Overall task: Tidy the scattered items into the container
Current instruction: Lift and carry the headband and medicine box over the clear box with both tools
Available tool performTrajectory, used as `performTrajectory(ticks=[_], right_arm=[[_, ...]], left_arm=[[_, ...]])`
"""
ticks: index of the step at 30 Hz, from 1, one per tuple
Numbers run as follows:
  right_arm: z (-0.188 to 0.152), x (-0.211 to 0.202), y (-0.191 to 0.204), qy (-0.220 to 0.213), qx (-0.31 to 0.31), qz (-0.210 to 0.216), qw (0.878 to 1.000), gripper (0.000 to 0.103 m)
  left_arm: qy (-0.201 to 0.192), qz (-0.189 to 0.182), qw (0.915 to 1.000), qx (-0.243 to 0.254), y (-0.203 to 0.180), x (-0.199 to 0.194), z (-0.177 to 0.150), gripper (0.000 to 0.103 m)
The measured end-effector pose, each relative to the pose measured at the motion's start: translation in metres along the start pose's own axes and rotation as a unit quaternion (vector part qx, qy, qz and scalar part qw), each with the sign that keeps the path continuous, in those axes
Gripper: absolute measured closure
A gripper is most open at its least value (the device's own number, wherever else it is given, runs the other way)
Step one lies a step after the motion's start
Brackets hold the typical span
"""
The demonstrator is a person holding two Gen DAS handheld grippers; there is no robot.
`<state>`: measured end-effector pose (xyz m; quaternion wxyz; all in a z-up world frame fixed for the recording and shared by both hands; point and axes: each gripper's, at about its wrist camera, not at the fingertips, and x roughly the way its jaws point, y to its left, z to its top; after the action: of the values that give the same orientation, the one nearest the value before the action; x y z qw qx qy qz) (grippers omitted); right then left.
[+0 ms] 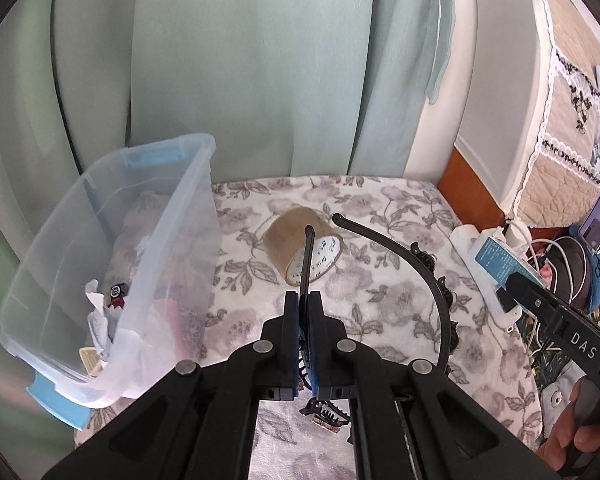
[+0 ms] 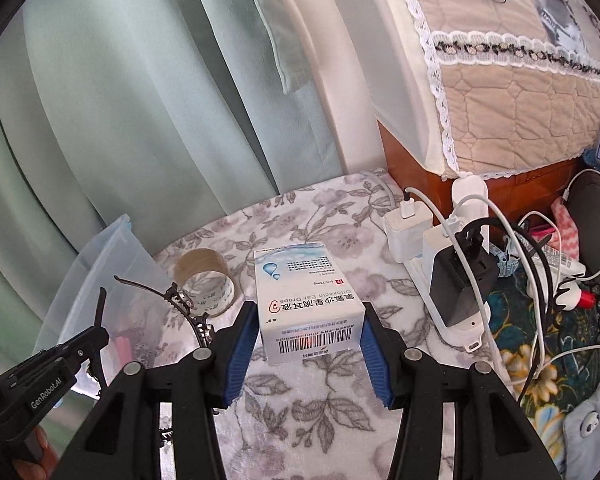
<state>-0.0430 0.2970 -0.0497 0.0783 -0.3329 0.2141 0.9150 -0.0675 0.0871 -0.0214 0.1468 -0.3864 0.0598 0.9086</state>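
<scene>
Black plastic curves up from between our left gripper (image 1: pixel 305 304), whose blue-padded jaws are pressed together on one side of a thin black headband (image 1: pixel 428 264). The headband arcs out to the right and back, with small dark ornaments along its outer edge, and both its tips point away from us over the bed. In the right wrist view we see the same headband (image 2: pixel 180 300) held up at the left, above the near wall of the container.

Our right gripper (image 2: pixel 307 334) clamps a white and pale blue cardboard box of ear drops (image 2: pixel 310 300) between its two blue pads, one pad on each long side, the barcode end facing us. The box hangs clear above the grey floral bedspread (image 2: pixel 300 400).

At the left of the left wrist view stands the clear plastic storage container with blue latches (image 1: pixel 112 240), resting on the bedspread (image 1: pixel 380 300) in front of the pale green curtain (image 1: pixel 240 60). Crumpled white paper and a few small items lie in its bottom. A roll of brown packing tape (image 1: pixel 304 246) lies on its side on the bedspread just right of the container, beyond the headband's tips. A small black claw hair clip (image 1: pixel 326 414) lies on the bedspread beneath our left gripper. A white power strip with chargers and cables (image 2: pixel 444 264) runs along the right edge of the bed.
</scene>
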Motion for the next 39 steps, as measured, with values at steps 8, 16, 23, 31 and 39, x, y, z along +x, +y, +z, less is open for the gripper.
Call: performTrajectory(ticks=[8, 16, 23, 31, 39], right_arm=[[0.011, -0.041, 0.02, -0.044, -0.009, 0.024, 0.999, 0.05], [0.02, -0.074, 0.043, -0.079, -0.021, 0.047, 0.996, 0.05], [0.024, -0.092, 0.067, -0.096, -0.039, 0.063, 0.993, 0.05], [0.028, -0.104, 0.103, -0.104, -0.068, 0.084, 0.989, 0.05], [0.024, -0.102, 0.154, -0.097, -0.117, 0.106, 0.983, 0.05]], left_arm=[[-0.064, 0.018, 0.9976, -0.02, 0.022, -0.056, 0.024, 0.1], [-0.122, 0.043, 0.9905, -0.046, 0.055, -0.104, 0.041, 0.1], [-0.151, 0.061, 0.9837, -0.076, 0.087, -0.131, 0.044, 0.1], [-0.17, 0.079, 0.9753, -0.117, 0.129, -0.146, 0.04, 0.1], [-0.171, 0.094, 0.9694, -0.148, 0.168, -0.145, 0.03, 0.1]])
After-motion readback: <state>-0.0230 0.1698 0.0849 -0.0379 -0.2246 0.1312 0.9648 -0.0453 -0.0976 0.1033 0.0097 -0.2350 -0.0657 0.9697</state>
